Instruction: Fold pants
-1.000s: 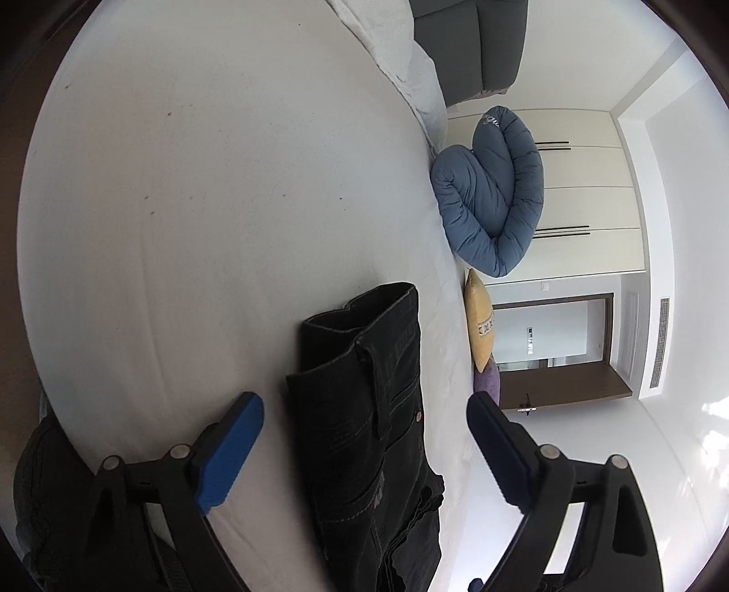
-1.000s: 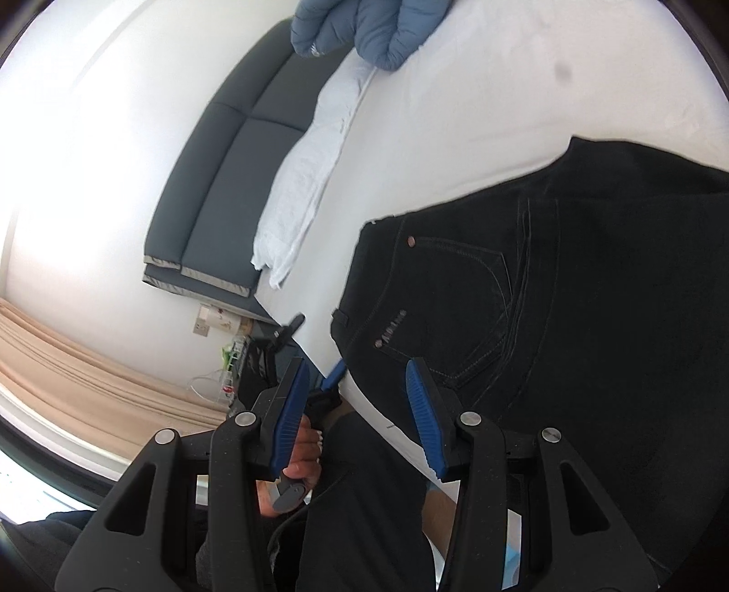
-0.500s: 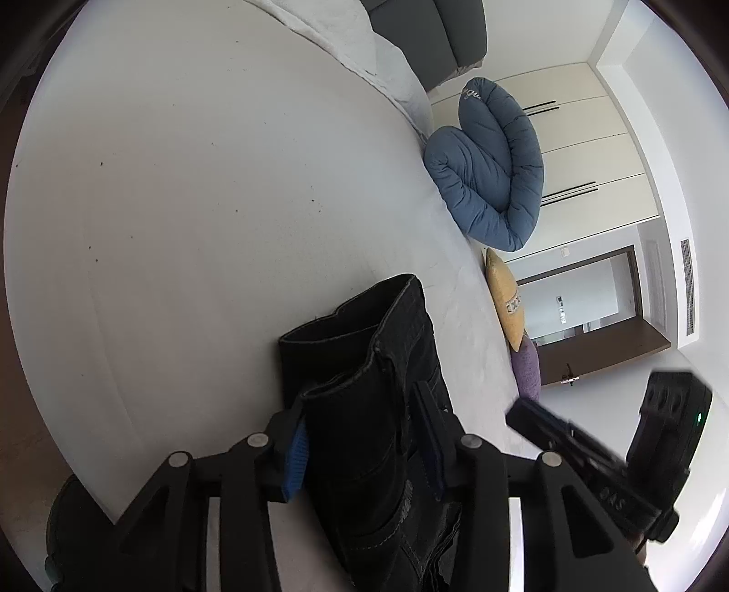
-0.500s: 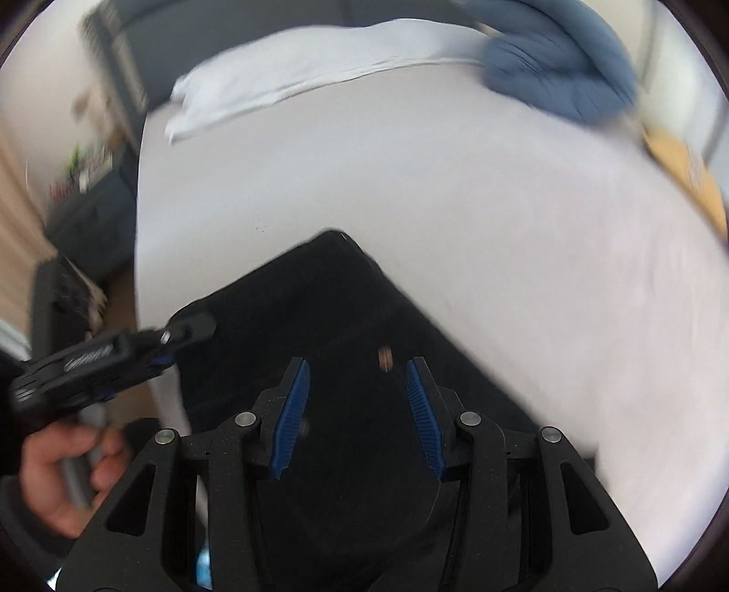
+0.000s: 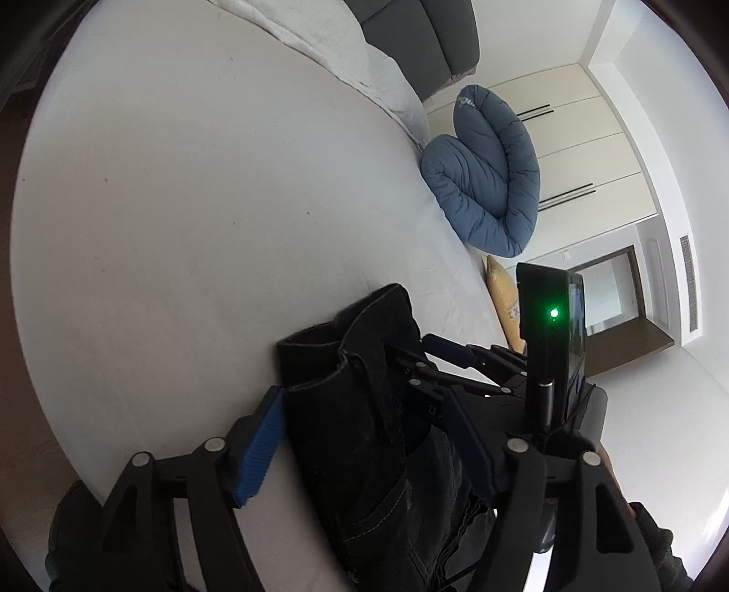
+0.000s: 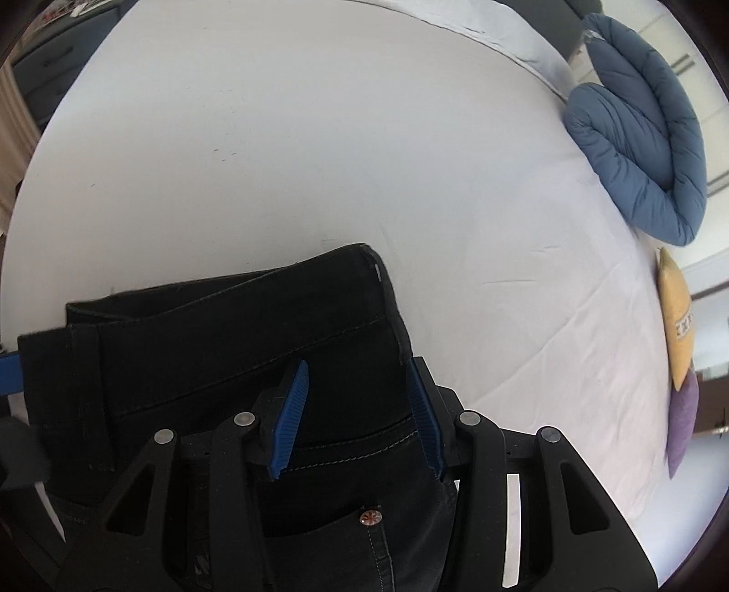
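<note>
Black denim pants [image 6: 237, 337] lie on a white bed [image 6: 319, 136], waistband towards the far side. In the left wrist view the pants [image 5: 364, 437] bunch up between my left gripper's [image 5: 364, 451] blue-padded fingers [image 5: 257, 451], which close on the waistband's left end. My right gripper [image 6: 357, 419] straddles the waistband's right corner; a gap shows between its blue pads [image 6: 291, 419] and the cloth passes under them. The right gripper also shows in the left wrist view [image 5: 460, 359], beside the pants' right edge.
A rolled blue quilt [image 6: 638, 132] lies at the bed's far right, with a yellow cushion [image 6: 679, 314] and a purple cushion [image 6: 681, 423] beyond the right edge. A white folded blanket [image 5: 346, 54] and a grey headboard [image 5: 428, 41] are at the far end.
Both grippers have moved onto the waistband. The left gripper narrowed from wide open onto the cloth. The right gripper swung from the bed's edge to the waistband's right corner.
</note>
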The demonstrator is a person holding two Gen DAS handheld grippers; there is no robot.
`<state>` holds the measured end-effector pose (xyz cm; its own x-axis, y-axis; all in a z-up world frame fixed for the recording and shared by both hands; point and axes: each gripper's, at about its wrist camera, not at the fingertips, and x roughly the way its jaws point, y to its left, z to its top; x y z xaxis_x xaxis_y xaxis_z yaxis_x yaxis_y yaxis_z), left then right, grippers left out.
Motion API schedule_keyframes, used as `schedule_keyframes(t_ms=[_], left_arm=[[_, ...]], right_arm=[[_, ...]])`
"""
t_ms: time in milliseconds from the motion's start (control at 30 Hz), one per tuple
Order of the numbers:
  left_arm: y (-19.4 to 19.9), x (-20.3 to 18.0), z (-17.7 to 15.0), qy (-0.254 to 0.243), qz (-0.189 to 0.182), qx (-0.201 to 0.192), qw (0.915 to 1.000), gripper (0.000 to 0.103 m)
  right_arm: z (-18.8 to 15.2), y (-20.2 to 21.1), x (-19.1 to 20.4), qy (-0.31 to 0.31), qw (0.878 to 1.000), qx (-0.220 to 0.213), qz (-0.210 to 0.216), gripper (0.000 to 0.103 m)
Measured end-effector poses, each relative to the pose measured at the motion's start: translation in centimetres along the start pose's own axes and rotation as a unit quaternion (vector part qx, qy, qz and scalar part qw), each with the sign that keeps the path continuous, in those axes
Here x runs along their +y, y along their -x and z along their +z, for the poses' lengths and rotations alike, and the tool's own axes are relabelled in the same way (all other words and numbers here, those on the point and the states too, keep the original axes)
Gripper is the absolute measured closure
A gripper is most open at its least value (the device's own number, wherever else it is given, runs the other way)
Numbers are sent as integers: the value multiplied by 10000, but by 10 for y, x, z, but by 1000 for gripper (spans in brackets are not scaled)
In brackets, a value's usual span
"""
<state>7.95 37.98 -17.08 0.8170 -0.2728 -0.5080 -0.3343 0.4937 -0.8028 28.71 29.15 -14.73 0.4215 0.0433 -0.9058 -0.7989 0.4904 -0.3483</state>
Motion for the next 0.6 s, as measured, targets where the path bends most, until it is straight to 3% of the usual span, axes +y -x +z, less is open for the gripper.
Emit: schedule_keyframes(t_ms=[33,100,433,600], left_arm=[[5,0,-1,-10,21,-111,9999,19],[13,2,-3,0,50,-259,9997,17],[-8,0,-3,-206,185,208,9994,11],[-24,-2,3,-238,47,419,9988,10]], right_arm=[[0,-1,-3,-124,9999,-28,5,61],[-1,-3,-11,-427,9990,-105,9,61],[-11,-14,-13,-1048,9925,-459,-432,61],[-10,-39,-35,-1664,9856,-270,146,59]])
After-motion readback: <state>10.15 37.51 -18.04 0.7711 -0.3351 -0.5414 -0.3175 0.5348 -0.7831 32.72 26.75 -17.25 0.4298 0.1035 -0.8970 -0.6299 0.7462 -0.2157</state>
